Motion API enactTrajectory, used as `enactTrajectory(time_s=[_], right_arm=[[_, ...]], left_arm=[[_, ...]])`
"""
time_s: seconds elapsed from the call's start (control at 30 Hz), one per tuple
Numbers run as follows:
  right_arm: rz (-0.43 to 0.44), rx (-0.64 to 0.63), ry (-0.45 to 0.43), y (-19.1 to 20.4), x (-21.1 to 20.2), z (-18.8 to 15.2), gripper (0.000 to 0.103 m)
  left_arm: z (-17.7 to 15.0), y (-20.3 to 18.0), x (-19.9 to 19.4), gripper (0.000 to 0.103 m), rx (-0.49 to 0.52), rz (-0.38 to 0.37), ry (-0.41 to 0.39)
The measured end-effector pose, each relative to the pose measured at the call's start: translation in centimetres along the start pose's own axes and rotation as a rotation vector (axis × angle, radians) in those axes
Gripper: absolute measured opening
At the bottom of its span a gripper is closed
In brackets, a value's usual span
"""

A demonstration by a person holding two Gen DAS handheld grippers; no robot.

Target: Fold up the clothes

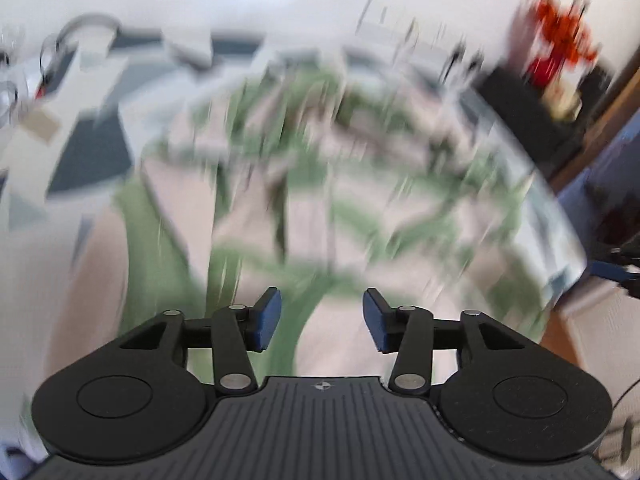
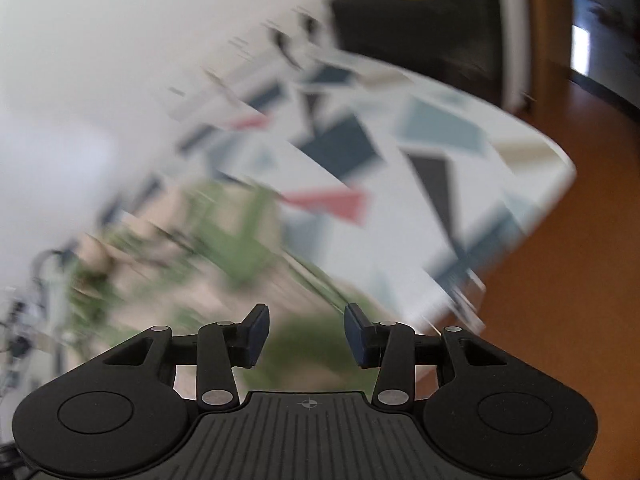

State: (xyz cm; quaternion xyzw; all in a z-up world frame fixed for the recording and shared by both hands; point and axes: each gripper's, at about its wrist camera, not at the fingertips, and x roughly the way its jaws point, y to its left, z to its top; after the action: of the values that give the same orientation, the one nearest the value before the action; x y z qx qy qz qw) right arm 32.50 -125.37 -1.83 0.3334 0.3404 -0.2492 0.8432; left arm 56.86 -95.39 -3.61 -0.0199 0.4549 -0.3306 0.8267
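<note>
patterned tablecloth [image 2: 400,184], black cabinet [image 2: 416,28] (red item atop), wood floor [image 2: 560,300]

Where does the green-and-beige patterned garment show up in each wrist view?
Left wrist: the garment fills the middle of the picture, ahead of the open left tongs.
Right wrist: the garment lies lower left, reaching in front of the open right tongs.
Shared landmark: the geometric-print tablecloth under it. Both views are motion-blurred.
</note>
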Motion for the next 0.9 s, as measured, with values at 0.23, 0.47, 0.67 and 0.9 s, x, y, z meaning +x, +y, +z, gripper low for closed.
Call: enactTrajectory(time_s=[0.23,0.47,0.67,0.9], right_arm=[[0.317,-0.296,-0.181,12.3,-1.8,11.4,0.045],[0.482,-0.588,-0.075,19.2,5.7,13.4,0.052],[0.468,-0.872,0.165,18.2,16.1,9.3,0.049],[0.336,-1.067,0.245,17.9,24.1,11.6,0.038]], left_arm=[[10.1,-1.4,-7.3,0.064,0.086,0.084,-0.271],[11.9,-2.7,-3.8,0.077,0.242,0.199,-0.221],[10.7,-4.3,6.0,0.061,0.431,0.343,-0.033],[11.4,-1.6,12.7,0.013,0.425,0.393,0.114]])
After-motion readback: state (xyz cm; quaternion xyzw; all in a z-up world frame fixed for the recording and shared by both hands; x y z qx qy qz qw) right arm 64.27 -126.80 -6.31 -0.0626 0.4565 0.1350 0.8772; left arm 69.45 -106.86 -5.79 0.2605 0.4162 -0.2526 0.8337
